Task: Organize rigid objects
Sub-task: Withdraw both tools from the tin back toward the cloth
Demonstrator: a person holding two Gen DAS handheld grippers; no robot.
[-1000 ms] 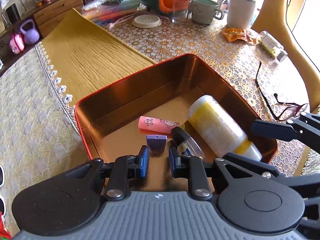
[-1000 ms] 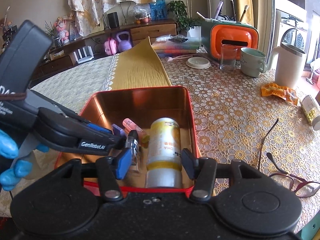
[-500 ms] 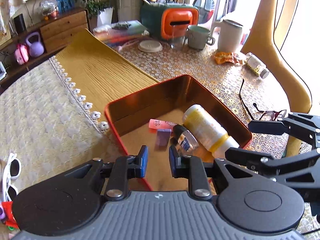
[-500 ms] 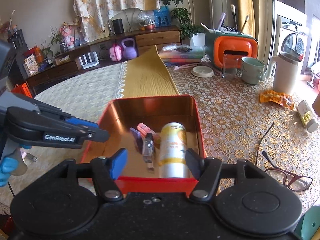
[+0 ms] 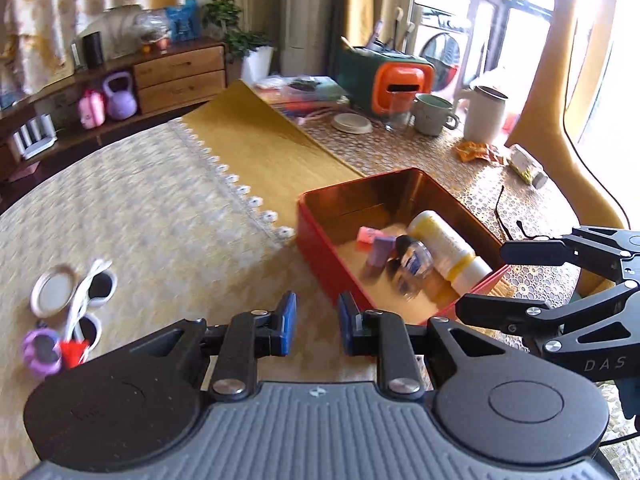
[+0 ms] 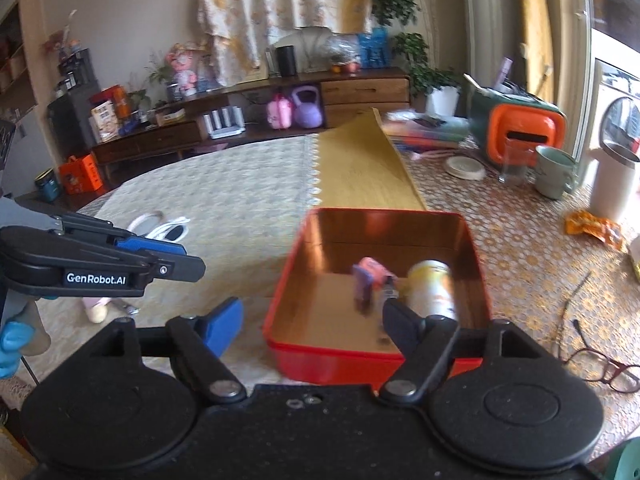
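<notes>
Left tongs (image 5: 317, 317): clenched down to a narrow gap, nothing between the blue pads, hanging over the cream lace tabletop (image 5: 152, 216) just left of the tin.
Right tongs (image 6: 312, 322): jaws opening, nothing between them, held over the tin's near wall.
Red rectangular metal tin (image 5: 320, 248): holds a yellow-and-white plastic bottle (image 5: 444, 244), a small clear bottle with a dark cap (image 5: 414, 262), a purple block (image 5: 380, 250) and a pink tube (image 5: 370, 236), all lying side by side.
Loose things: white-framed sunglasses (image 5: 90, 300), a round silver lid (image 5: 54, 290) and a small purple-and-red toy (image 5: 48, 350) lie well left of the tin.
Deciding relation: judging by this, the sunglasses lie to the left tongs' own left, their long axis running toward that hand, which is nearer.
</notes>
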